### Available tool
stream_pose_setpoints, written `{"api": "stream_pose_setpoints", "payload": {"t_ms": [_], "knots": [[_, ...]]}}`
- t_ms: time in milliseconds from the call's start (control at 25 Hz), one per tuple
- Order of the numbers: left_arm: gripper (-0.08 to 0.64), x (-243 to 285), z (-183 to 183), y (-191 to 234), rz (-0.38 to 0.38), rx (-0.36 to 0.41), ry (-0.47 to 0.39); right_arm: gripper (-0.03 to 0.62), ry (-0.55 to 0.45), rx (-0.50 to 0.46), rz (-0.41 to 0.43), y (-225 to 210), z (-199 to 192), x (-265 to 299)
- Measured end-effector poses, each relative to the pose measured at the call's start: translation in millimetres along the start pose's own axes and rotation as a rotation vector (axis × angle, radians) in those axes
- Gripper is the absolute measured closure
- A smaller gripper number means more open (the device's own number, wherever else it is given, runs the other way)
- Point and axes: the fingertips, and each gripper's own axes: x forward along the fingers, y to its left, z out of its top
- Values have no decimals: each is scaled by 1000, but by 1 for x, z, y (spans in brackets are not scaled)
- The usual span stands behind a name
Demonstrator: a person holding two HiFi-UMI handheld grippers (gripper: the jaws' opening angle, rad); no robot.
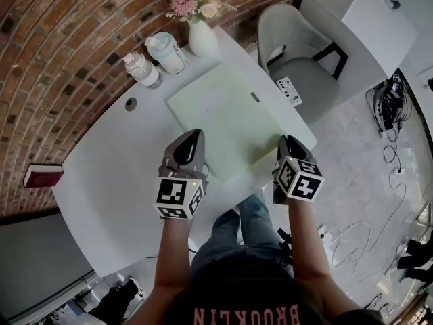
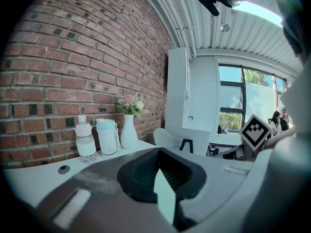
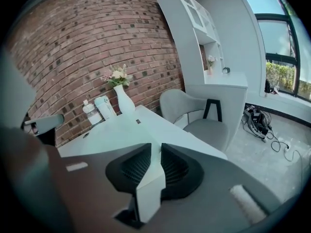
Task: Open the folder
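Left tool (image 1: 192, 139) was closed on the left long edge of the pale green folder (image 1: 230, 110). In the left gripper view a thin strip of the green sheet stood pinched between its dark pads. On the near short edge, close to the right corner, the right tool (image 1: 288, 142) was closed on the same folder, and its pads pressed the pale sheet from both sides.

The folder lay flat in the middle of the white bench (image 1: 101, 181). In the head view its long axis ran diagonally, from the far left near the white vase (image 1: 201, 38) with flowers toward the near right edge of the bench. A small grey tab (image 1: 255, 97) sat near its right long edge.

Beyond the folder's far left end a white tumbler (image 1: 166, 51) and a clear bottle (image 1: 143, 69) stood upright, apart from the folder. A grey chair (image 1: 298, 59) stood beyond the bench.
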Motion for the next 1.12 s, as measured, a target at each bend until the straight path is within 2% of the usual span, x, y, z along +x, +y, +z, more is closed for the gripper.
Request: {"api": "stream_pose_setpoints", "payload": {"t_ms": [240,640,920,1120], "knots": [[563,-4,8,-1,-3,7,-24,558,-42,-62,8,9,13,-12],[563,-16,18,6,29,6,-58,568,-84,-183,21,29,31,-25],[563,-19,19,9,55,0,-69,571,-94,-185,52,33,40,-26],[563,-17,19,10,74,-10,-65,574,-69,-141,100,34,45,-26]]}}
